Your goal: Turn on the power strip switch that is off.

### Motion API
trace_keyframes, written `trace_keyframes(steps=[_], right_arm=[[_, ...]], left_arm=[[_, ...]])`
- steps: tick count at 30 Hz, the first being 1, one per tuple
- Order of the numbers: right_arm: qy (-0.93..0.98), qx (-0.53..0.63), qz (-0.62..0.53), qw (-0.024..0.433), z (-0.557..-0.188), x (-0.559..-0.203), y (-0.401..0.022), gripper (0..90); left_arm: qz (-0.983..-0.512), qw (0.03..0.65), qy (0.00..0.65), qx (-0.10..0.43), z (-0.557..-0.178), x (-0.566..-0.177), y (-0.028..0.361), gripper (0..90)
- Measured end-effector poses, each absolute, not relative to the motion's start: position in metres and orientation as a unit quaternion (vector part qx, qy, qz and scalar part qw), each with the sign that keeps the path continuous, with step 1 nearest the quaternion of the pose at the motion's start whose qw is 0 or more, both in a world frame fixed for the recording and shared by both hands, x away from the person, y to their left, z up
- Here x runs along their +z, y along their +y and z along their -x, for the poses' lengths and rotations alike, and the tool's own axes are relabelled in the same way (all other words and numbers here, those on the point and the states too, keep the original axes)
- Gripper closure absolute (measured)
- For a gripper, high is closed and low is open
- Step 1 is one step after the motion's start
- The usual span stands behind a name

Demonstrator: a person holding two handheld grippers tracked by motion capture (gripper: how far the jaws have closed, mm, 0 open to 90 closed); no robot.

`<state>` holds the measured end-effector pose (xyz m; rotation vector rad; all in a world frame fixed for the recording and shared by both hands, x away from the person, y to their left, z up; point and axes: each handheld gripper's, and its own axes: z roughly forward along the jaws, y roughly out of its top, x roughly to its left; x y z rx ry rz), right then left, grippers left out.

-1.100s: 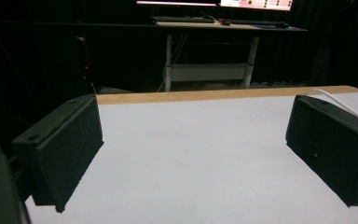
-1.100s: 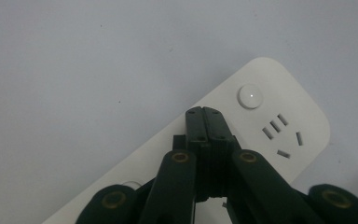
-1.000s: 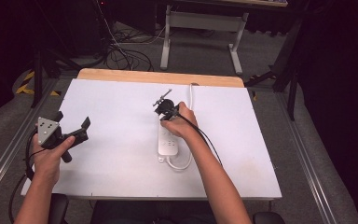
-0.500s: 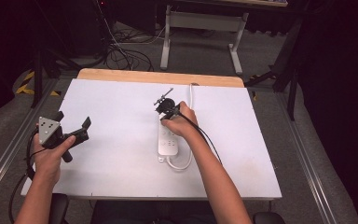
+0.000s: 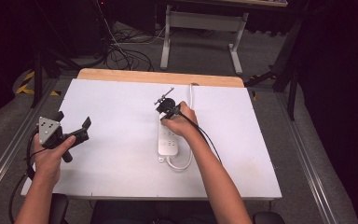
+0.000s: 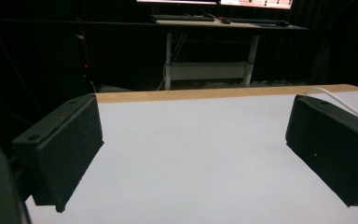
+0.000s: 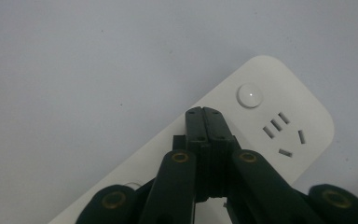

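White power strip (image 5: 169, 138) lying flat near the middle of a white table (image 5: 121, 177), long axis running away from the person, its white cord (image 5: 179, 163) looping off the near end. Right gripper (image 5: 168, 108) held over the strip's far end, pointing down at it; seen in the right gripper view (image 7: 204, 112) with the two black jaws pressed flat together, nothing between them, tips over the strip's top face just beside its round button (image 7: 250, 95) and a group of socket slots (image 7: 283, 133). Cannot tell whether the tips touch the plastic. Left gripper (image 5: 70, 128) well apart, near the table's left edge, raised in the left hand (image 5: 51, 156); jaws spread wide in the left gripper view (image 6: 193, 154), grasping nothing, bare tabletop between them. Wooden strip (image 5: 158, 77) along the table's far edge.
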<state>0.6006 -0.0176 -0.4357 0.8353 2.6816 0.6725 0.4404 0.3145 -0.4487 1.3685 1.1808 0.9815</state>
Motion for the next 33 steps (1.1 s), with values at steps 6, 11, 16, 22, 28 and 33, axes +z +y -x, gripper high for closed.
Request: trace_keyframes(steps=[6,11,16,22,28,33], right_arm=[[0.922,0.228,-0.285,0.127,-0.6009,-0.4352,-0.0169,90.0],[0.926,0.217,-0.281,0.130,-0.6021,-0.4327,-0.0161,90.0],[0.926,0.220,-0.279,0.128,-0.6021,-0.4331,-0.0166,90.0],[0.923,0.227,-0.284,0.127,-0.6018,-0.4338,-0.0186,90.0],[0.918,0.240,-0.286,0.135,-0.5993,-0.4353,-0.0202,90.0],[0.910,0.265,-0.286,0.140,-0.5990,-0.4361,-0.0239,90.0]], left_arm=[[-0.569,0.516,0.494,0.408,-0.4401,-0.4488,0.3157,4.4],[-0.571,0.517,0.492,0.407,-0.4403,-0.4489,0.3150,4.5],[-0.571,0.517,0.492,0.406,-0.4413,-0.4492,0.3151,4.5],[-0.571,0.517,0.491,0.406,-0.4413,-0.4491,0.3150,4.5],[-0.570,0.517,0.492,0.406,-0.4411,-0.4490,0.3153,4.5],[-0.572,0.517,0.490,0.406,-0.4402,-0.4489,0.3151,4.5]])
